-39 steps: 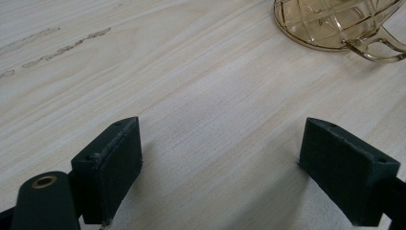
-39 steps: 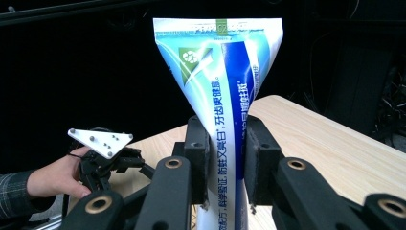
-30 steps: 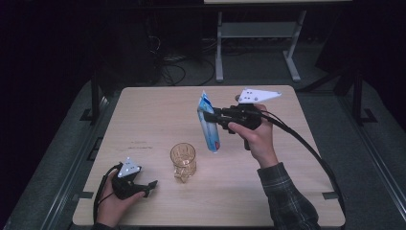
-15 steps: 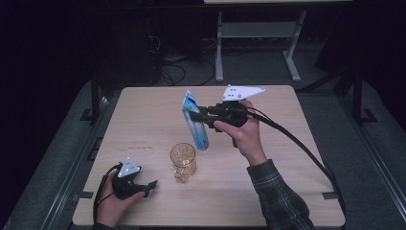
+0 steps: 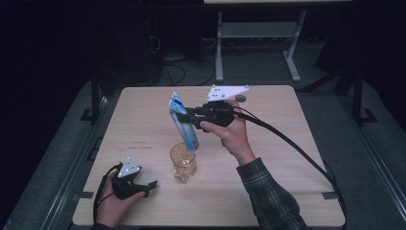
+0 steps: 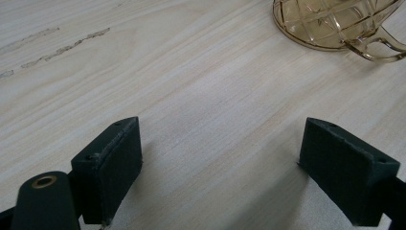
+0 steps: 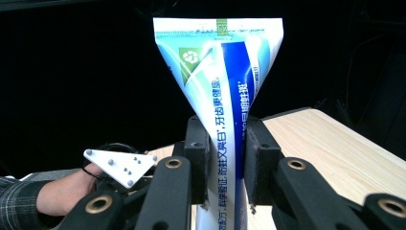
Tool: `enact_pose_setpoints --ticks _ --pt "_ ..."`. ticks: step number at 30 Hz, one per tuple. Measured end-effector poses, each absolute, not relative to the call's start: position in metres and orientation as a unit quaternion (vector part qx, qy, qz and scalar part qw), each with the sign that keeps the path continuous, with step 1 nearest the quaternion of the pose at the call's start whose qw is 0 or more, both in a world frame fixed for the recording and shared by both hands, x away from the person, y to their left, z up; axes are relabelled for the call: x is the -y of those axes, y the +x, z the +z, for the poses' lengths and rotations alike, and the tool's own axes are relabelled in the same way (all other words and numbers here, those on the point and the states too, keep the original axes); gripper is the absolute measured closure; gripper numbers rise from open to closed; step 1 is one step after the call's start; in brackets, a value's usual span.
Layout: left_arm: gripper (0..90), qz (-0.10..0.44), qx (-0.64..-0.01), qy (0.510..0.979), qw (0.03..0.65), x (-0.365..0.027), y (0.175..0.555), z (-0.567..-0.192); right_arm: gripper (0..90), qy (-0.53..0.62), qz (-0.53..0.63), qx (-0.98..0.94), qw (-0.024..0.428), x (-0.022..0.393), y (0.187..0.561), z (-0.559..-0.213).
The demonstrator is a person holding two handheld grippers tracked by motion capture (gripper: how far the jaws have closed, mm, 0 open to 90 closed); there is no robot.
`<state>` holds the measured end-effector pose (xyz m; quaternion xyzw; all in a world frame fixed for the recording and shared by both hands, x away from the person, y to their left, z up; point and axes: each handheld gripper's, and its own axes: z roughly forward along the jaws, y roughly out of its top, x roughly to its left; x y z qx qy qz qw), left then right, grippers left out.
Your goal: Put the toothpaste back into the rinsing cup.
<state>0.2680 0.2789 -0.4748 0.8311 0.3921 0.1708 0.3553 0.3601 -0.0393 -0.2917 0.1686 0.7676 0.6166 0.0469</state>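
Counting one toothpaste tube point(image 5: 183, 123), one amber glass mug point(image 5: 184, 162) and two grippers on one wooden bench point(image 5: 297, 158). Gripping the tube mid-body in the right gripper point(image 5: 186, 116), jaws narrowed and pressing on both of its sides, flat crimped end up, lower end tilting down toward the mug's mouth; possibly touching the rim, though hard to judge from the high view. Standing near the middle of the bench, well back from every edge, the mug. Resting low near the front left corner, the left gripper point(image 5: 149, 187), jaws spread wide with only bare wood between them and the mug's base just ahead. Leaving open room across the far left, the whole right side and the front right of the bench.
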Motion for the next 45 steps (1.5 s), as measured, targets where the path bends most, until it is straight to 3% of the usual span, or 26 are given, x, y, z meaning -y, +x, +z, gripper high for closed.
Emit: enact_pose_setpoints --ticks 18,45 --pt "13.7 0.171 -0.391 0.832 0.356 -0.279 0.268 -0.475 74.0 0.163 0.597 -0.785 0.029 0.015 0.367 -0.31" --pt "13.7 0.17 -0.389 0.832 0.356 -0.279 0.268 -0.475 73.9 0.175 0.564 -0.807 0.014 0.013 0.367 -0.345"
